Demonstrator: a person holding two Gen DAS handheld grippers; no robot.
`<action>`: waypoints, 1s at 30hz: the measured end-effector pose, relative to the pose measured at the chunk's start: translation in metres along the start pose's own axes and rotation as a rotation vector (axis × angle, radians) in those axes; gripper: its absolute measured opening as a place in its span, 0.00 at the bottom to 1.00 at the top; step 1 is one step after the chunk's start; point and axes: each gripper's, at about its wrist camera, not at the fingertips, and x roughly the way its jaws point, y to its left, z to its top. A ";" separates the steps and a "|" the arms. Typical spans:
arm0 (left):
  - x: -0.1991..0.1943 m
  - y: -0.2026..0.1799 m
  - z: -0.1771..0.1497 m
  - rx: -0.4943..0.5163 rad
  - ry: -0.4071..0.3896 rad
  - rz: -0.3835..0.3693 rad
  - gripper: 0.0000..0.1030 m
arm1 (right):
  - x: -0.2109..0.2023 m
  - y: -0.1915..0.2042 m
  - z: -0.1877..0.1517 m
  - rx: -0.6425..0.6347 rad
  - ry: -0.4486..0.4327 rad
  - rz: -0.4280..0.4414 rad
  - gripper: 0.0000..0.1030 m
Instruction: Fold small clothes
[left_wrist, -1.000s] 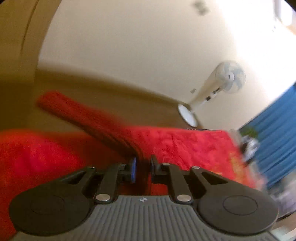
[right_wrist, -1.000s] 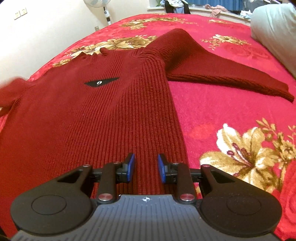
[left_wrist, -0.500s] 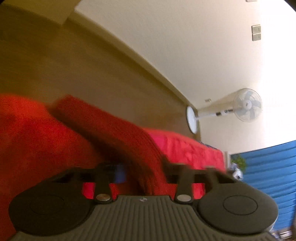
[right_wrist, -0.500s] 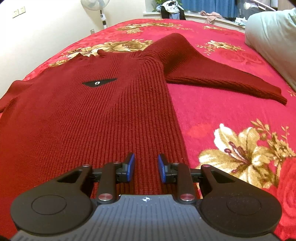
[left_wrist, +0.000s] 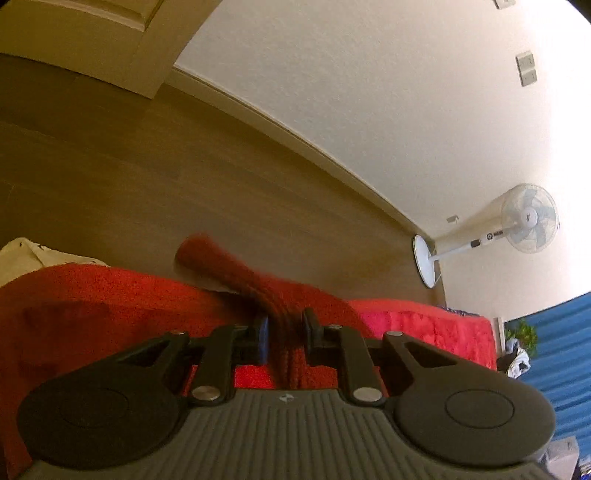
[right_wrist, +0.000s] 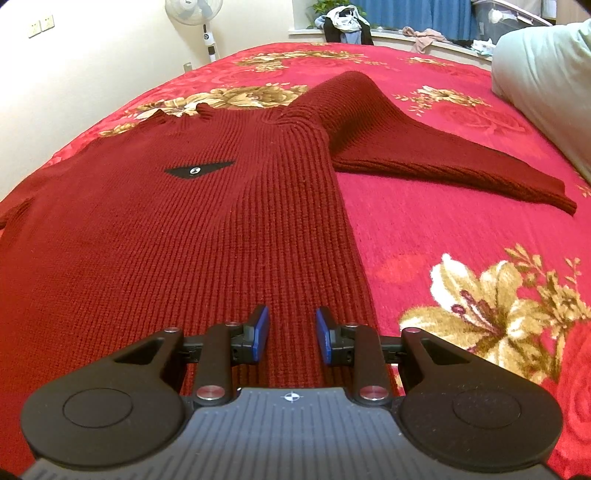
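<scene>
Your left tool (left_wrist: 283, 338) is clamped on the sweater (right_wrist: 155, 236) sleeve (left_wrist: 236, 266) trailing toward 11 o'clock; your right tool (right_wrist: 291, 334) hovers, jaws apart, above its hem.

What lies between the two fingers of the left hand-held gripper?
A bunched sleeve of the red sweater, running through the left hand-held gripper; the left wrist view shows it.

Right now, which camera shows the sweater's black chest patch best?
The right wrist view: the black patch sits unobstructed on the flat sweater. The left wrist view shows only a sleeve between the left gripper's fingers, no patch.
</scene>
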 end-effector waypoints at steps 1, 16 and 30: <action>0.002 0.000 -0.001 0.008 0.000 0.003 0.18 | 0.000 0.000 0.000 0.000 0.001 -0.002 0.29; -0.009 -0.076 -0.024 0.251 -0.160 0.123 0.11 | -0.003 -0.003 0.001 0.017 -0.010 -0.022 0.27; -0.111 -0.281 -0.360 1.105 0.093 -0.651 0.31 | -0.004 -0.005 0.002 0.067 -0.029 -0.016 0.18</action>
